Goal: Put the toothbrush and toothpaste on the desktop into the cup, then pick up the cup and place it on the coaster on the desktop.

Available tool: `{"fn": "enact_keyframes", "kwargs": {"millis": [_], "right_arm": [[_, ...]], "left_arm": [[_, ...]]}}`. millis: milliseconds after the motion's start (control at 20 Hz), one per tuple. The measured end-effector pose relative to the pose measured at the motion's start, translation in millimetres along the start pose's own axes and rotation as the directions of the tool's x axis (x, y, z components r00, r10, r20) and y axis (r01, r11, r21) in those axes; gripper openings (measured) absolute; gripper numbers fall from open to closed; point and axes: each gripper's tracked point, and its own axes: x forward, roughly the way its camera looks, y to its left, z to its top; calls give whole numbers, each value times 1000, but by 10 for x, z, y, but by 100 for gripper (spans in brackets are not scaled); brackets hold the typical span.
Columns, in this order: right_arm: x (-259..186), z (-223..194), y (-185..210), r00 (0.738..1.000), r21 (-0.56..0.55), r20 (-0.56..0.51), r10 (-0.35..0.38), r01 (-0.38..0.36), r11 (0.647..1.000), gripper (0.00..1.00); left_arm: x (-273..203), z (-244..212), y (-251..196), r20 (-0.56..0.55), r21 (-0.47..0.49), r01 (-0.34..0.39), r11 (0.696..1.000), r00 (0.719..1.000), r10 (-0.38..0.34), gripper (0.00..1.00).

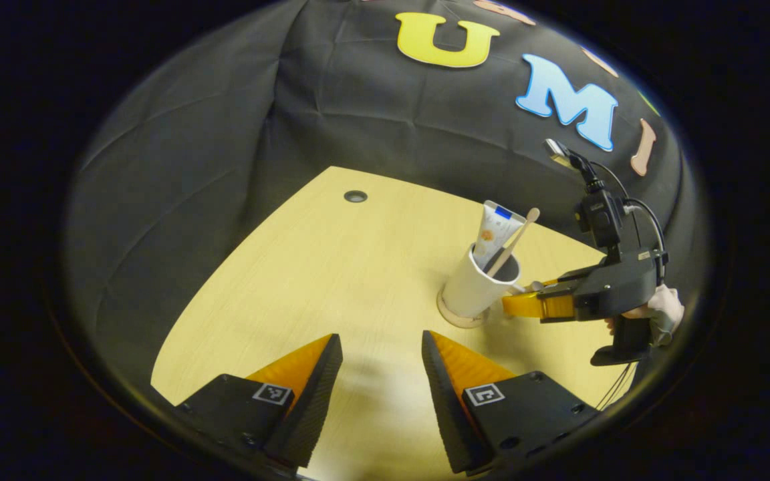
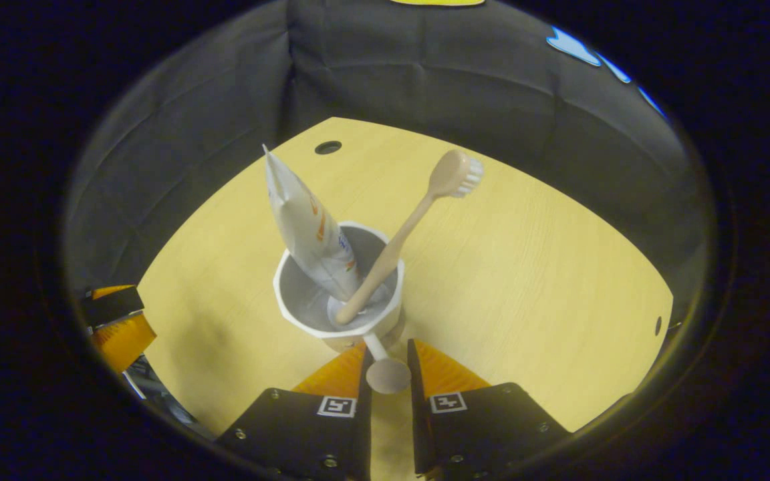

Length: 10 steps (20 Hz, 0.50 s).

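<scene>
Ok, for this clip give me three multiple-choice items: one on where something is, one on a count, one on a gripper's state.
1. Where is the toothbrush?
A. flat on the desktop
B. in the cup, head up
C. between the left gripper's fingers

2. How many items stand in the cup?
A. one
B. two
C. three

3. How is the left gripper?
A. open, holding nothing
B. shut on the toothpaste
C. shut on the cup's handle

Key:
1 B, its handle leans inside the cup.
2 B, the toothbrush and the toothpaste.
3 A, bare desktop shows between its fingers.

No readable text: the toothpaste tube (image 2: pixel 308 224) carries only blurred print, and the hand-held grippers' square markers show no words.
</scene>
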Motion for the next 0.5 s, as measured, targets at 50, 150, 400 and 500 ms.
{"fn": "enact_keyframes", "kwargs": {"millis": [50,150,400,500], "right_arm": [[-21,20,2,1000,6,6,1,-1,1000,25],[-99,51,1,1000,20,26,3,-3,1000,26],[-409,141,34,995,109,94,14,-24,994,25],[-625,188,-19,991,138,134,-7,-12,990,25]], "left_arm": [[9,-1,-26,2,5,4,1000,1000,-4,79],[-3,13,-85,12,14,15,1000,1000,-15,79],[-125,74,-382,30,56,67,996,997,-69,79],[-145,111,-544,42,84,91,992,995,-95,79]]}}
